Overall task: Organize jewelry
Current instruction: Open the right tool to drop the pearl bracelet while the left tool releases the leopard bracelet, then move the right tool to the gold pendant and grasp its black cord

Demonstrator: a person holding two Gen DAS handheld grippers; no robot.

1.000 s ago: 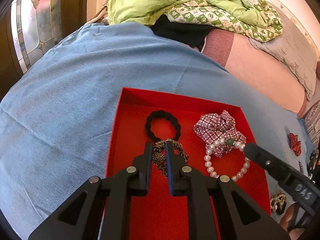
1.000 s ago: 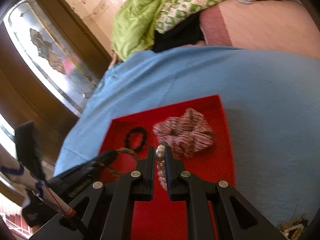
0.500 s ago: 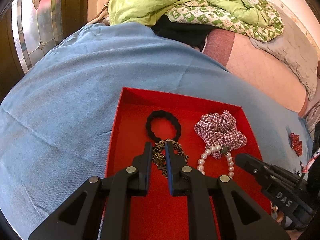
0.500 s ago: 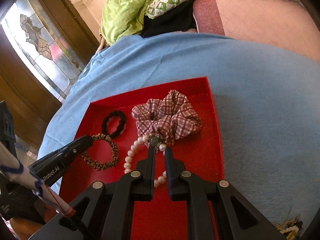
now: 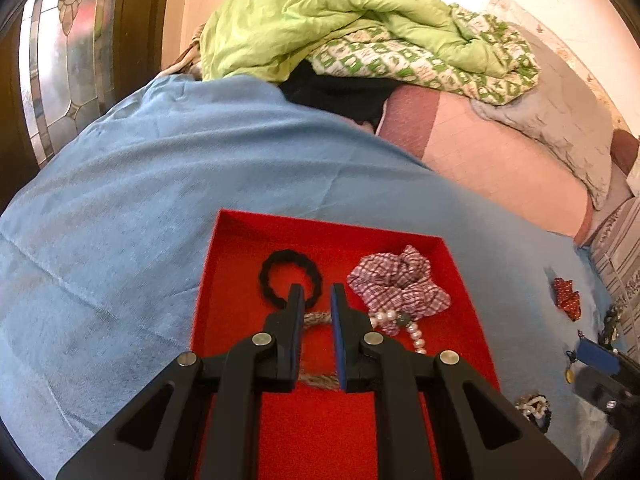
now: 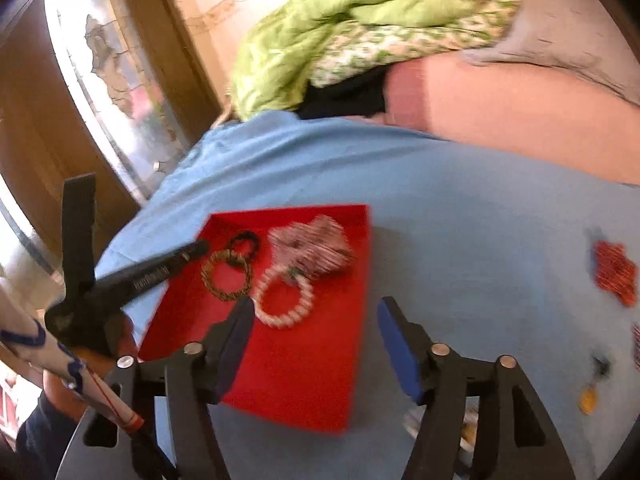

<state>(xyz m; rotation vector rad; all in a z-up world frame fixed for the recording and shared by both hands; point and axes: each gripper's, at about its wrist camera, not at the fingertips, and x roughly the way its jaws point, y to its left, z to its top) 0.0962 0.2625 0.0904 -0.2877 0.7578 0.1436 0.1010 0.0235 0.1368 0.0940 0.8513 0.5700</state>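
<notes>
On the bed, a blue sheet carries an open red tray with four pieces inside. The biggest is a plaid scrunchie at the tray's far right corner. A pearl bracelet lies just in front of the scrunchie, one end touching its edge. To the left of the pearls sits a brown braided bracelet, flat on the tray floor. Beyond that, nearer the far wall, is a black hair tie, just beside the braided ring.

Outside the tray, well to the right on the sheet, lie a red patterned bow and a few smaller trinkets, too blurred to name.

The left gripper hangs over the tray with its fingers drawn almost together. Only a narrow slit remains, and the braided bracelet shows through it, underneath. From the right wrist view the ring lies whole on the tray floor, so the fingers pinch nothing that I can see.

The right gripper is at the near right corner of the tray. Its fingers have just been opening and now stand wide apart with nothing between them — the pearl bracelet lies free on the tray, just ahead of its left finger.
</notes>
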